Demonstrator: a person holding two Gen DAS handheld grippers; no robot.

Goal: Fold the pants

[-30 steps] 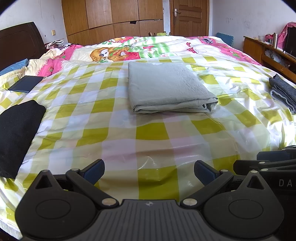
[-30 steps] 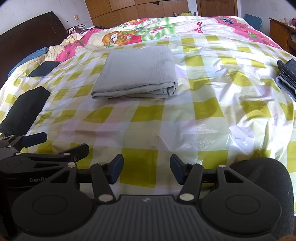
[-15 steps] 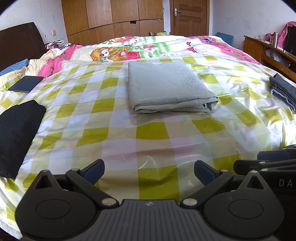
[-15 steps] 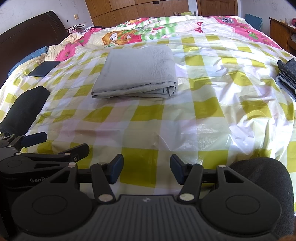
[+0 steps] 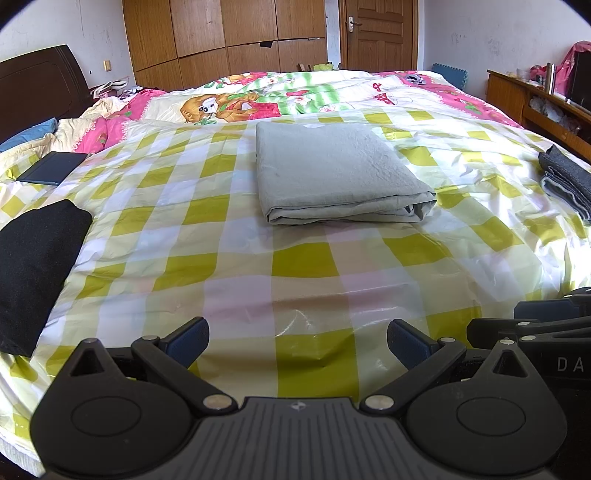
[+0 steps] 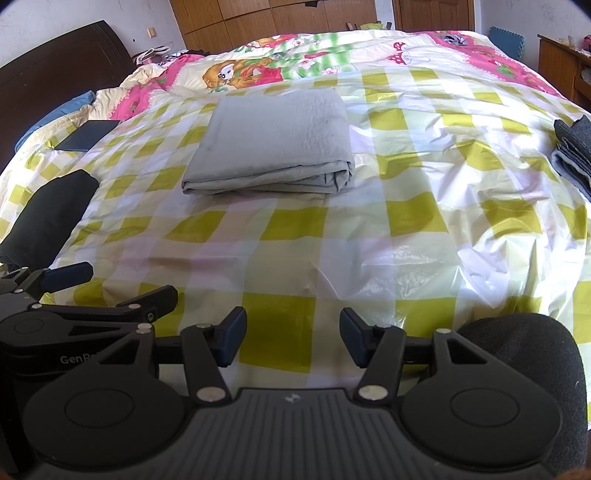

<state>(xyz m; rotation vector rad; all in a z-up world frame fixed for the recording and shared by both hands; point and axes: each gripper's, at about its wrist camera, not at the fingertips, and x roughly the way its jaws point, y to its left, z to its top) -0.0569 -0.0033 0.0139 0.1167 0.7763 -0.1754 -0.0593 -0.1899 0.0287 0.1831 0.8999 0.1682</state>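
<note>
One folded grey pair of pants (image 5: 332,173) lies on the checked cover (image 5: 306,266). Two other folded garments, black (image 5: 33,266) and dark grey (image 5: 569,181), flank it. Left gripper (image 5: 297,341) and right gripper (image 6: 291,336) both gape empty.

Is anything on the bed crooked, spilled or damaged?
Nothing stands out. The grey folded pants lie flat and squared on the checked cover. Only its plastic looks crinkled near the dark folded pile.

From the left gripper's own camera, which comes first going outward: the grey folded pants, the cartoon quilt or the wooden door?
Measured from the left gripper:
1. Grey folded pants, straight ahead in the middle of the checked cover.
2. Cartoon quilt, behind the pants across the bed.
3. Wooden door, farthest, on the back wall.
</note>
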